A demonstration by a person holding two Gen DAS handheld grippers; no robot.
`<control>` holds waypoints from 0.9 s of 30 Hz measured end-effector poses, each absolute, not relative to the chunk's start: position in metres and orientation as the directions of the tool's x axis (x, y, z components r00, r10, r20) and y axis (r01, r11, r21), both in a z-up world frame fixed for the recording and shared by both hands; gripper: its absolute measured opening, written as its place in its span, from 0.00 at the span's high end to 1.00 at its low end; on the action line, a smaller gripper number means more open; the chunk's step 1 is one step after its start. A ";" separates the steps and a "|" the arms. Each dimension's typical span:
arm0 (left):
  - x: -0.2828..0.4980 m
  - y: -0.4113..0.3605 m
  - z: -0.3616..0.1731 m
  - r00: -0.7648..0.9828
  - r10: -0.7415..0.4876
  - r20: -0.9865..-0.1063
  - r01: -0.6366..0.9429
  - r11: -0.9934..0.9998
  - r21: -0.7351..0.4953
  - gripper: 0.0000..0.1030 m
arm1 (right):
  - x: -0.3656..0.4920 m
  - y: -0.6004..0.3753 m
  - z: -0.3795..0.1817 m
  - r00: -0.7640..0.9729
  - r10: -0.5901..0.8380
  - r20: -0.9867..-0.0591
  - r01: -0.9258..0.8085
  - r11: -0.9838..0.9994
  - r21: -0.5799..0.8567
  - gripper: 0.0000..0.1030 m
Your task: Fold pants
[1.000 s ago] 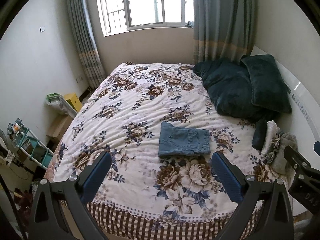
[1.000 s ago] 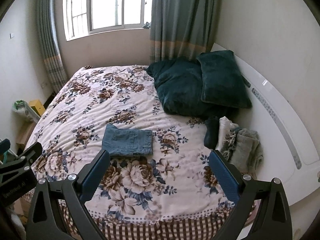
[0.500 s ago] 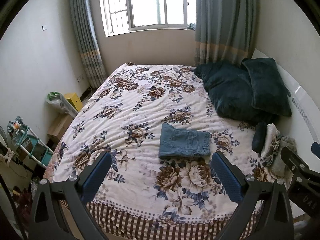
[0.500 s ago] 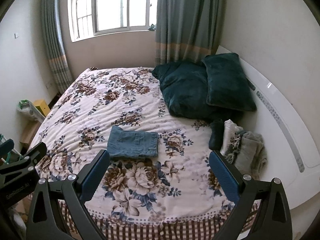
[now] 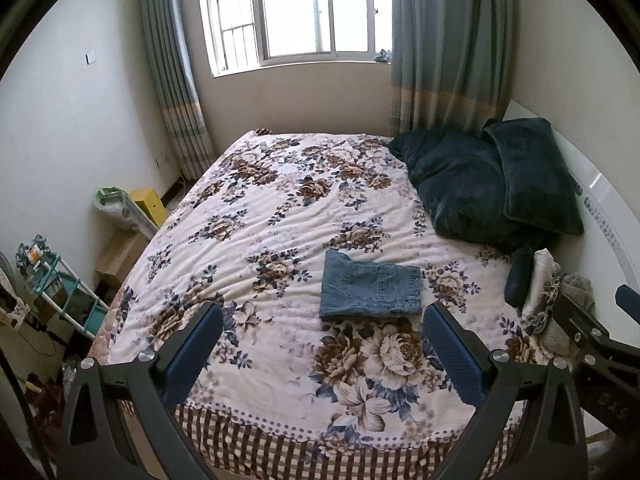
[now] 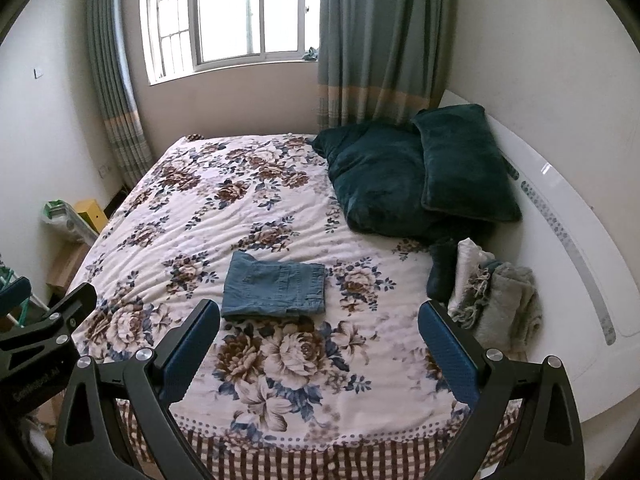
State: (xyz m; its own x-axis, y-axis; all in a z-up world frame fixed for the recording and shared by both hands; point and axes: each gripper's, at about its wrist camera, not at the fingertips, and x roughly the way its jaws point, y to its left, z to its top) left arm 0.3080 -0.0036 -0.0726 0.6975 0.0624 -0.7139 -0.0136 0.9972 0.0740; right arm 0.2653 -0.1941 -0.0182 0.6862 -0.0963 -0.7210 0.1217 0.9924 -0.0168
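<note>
Left gripper (image 5: 322,336) at 6 o'clock of its own view, jaws spread wide, nothing between the pads; right gripper (image 6: 319,334) the same in its view, wide open, empty; both held back off the foot of the bed, well apart from the cloth.

Floral bedspread (image 5: 280,216) just past the fingertips; checked hem at 6 o'clock.

Pants (image 5: 371,290): blue denim, lying flat on the bedspread as a compact rectangle, just beyond centre in the left view, at about 11 o'clock from centre in the right view (image 6: 276,285); pocket and seam face up; edges look squared, so fold judged done or nearly so.

Handling, a judgement: denim soft but with some body, moderate weight stacked in layers, not slippery, not fragile; layers may slide or fan if pinched by one corner; better to nip the thick folded edge at the near side, one gripper per corner, all layers together.

Farther, at 2 o'clock: folded cloths (image 6: 496,300) by the headboard, dark pillows (image 6: 420,176); window (image 5: 296,12) at 12.
</note>
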 end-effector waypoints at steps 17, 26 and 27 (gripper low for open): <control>0.302 -0.005 -0.067 0.708 0.069 -0.703 -0.028 0.997 0.070 0.00 | 0.264 -0.190 -0.017 0.687 -0.096 -0.720 0.121 0.992 -0.016 0.02; 0.299 -0.006 -0.068 0.708 0.073 -0.703 -0.032 0.997 0.072 0.00 | 0.260 -0.185 -0.018 0.688 -0.088 -0.720 0.115 0.993 -0.011 0.02; 0.299 -0.006 -0.068 0.707 0.071 -0.704 -0.031 0.997 0.069 0.00 | 0.259 -0.183 -0.019 0.689 -0.086 -0.720 0.112 0.994 -0.011 0.02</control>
